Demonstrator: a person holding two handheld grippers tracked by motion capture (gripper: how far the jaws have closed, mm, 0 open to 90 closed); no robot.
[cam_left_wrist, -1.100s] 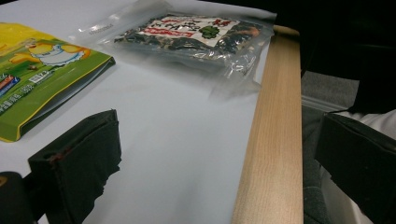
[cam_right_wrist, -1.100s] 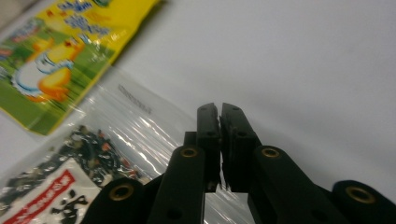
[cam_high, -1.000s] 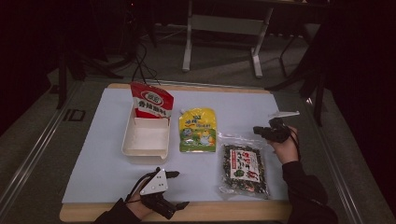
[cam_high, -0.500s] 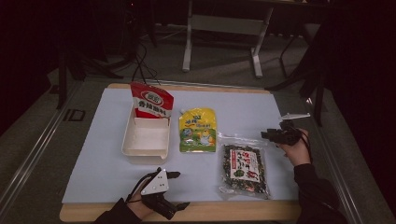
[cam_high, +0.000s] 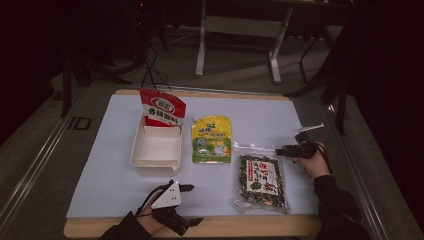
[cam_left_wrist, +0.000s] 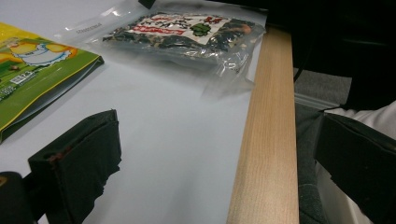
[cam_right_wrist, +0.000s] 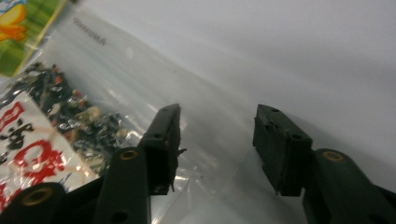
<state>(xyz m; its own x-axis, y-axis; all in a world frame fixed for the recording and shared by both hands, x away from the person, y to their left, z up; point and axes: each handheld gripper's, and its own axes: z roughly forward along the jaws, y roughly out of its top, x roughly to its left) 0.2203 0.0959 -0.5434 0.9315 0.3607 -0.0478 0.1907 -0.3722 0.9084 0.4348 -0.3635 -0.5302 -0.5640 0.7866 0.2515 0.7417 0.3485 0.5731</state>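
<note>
A clear bag of dark dried mix (cam_high: 260, 180) with a red and white label lies flat at the right of the white mat. My right gripper (cam_high: 280, 150) hovers low at the bag's far right corner, pointing left. In the right gripper view (cam_right_wrist: 217, 121) the jaws stand apart over the bag's (cam_right_wrist: 56, 107) clear edge without pinching it. They opened and have just been closing a little. My left gripper (cam_high: 192, 204) rests open at the near table edge, and the left gripper view (cam_left_wrist: 217, 172) has nothing between its jaws. The bag (cam_left_wrist: 187, 32) lies beyond it.
A yellow-green pouch (cam_high: 212, 140) lies mid-mat, left of the bag. A red pouch (cam_high: 161, 110) stands in the far end of a white tray (cam_high: 137, 150). The table's wooden front edge (cam_left_wrist: 268, 140) runs beside the left gripper. Chairs and a desk frame stand behind the table.
The right gripper has sunk a little and shifted right, to the bag's far right corner, and its jaws now stand apart. The left hand has stayed put.
</note>
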